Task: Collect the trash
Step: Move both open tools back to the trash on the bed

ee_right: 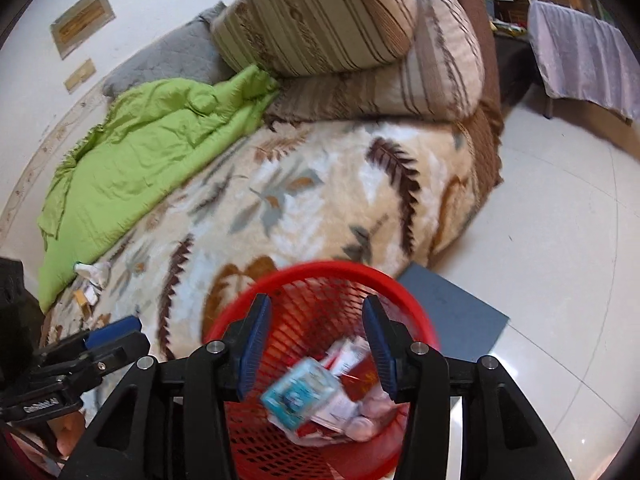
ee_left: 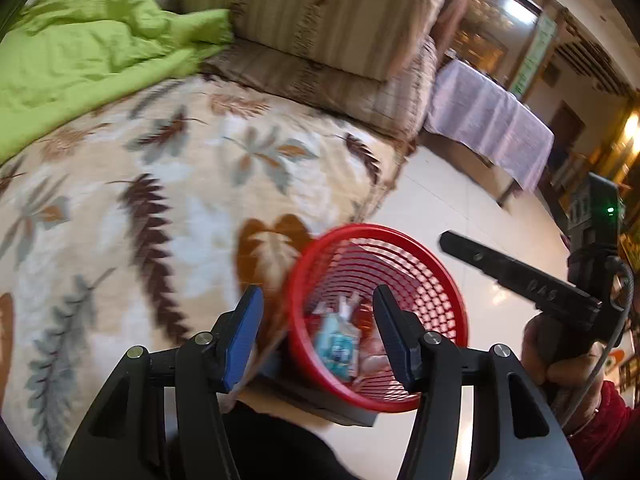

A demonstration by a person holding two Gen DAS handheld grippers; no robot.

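Drop step, judging by the blurred teal packet [ee_right: 298, 398] between the spread, empty jaws of the right gripper [ee_right: 316, 346] above the red basket [ee_right: 320, 276]. Basket on the floor beside the bed [ee_right: 320, 184], already holding wrappers [ee_right: 348, 360]. Left gripper [ee_left: 318, 332] also wide open, empty, pointed down over the basket rim. Both grippers tilted downward, close together, right one held by a hand [ee_left: 560, 364] in a red sleeve. Remaining litter: crumpled paper [ee_right: 94, 272] on the bed near the green quilt [ee_right: 152, 152]. Next move probably a reach back across the bed toward those scraps.
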